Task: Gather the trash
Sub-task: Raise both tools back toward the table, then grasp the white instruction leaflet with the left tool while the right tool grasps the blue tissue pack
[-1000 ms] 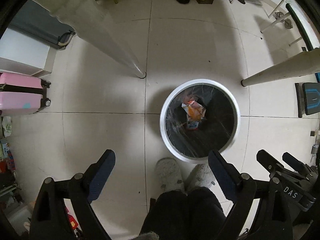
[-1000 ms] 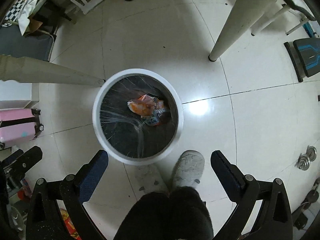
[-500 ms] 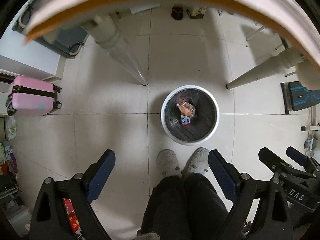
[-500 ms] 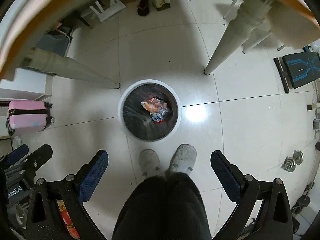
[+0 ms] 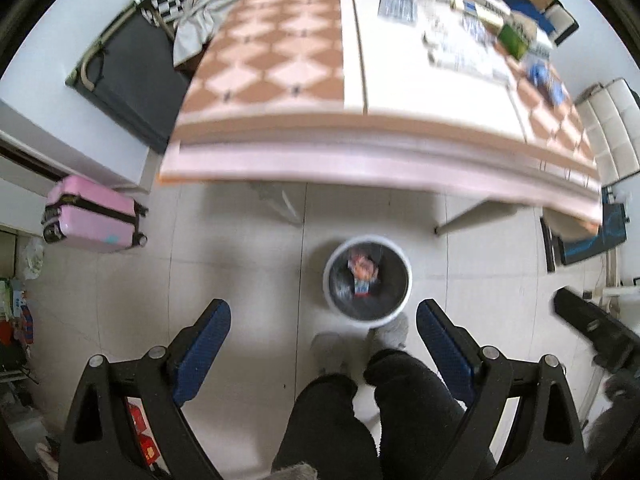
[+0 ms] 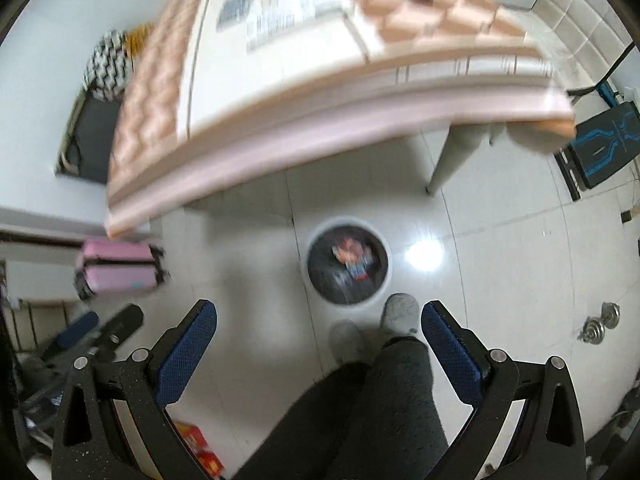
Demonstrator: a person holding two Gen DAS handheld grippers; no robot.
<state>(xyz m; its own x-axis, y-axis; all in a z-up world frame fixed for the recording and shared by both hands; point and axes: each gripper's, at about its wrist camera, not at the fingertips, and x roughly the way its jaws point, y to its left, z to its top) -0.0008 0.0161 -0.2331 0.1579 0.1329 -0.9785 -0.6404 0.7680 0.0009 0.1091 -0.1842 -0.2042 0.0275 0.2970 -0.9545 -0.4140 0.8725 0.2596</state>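
While I hold both grippers high over the floor, quick notes:
left gripper (image 5: pixel 323 330): jaws spread wide, nothing between them, pointing steeply down.
right gripper (image 6: pixel 319 332): jaws spread wide too, empty.
bin (image 5: pixel 367 281): white rim, dark liner, on the tile floor at 12 o'clock from my left fingertips, just ahead of the person's slippers (image 5: pixel 388 330).
binned trash (image 5: pixel 362 270): orange and white wrappers lying at the bottom of the bin; that bit looks done.
table (image 5: pixel 360 132): checkered top at 12 o'clock beyond the bin, near edge blurred.
table trash (image 5: pixel 472 36): scattered packets and papers toward 1 o'clock on the far half; too blurred to name each.
handling: I judge them light, thin, crinkly, likely slick film; no fragility worry.
grip spot: I'd pinch a raised fold or edge, not a flat face, since flat film would slide under the pads.
risk: light pieces may flutter off on the way to the bin.
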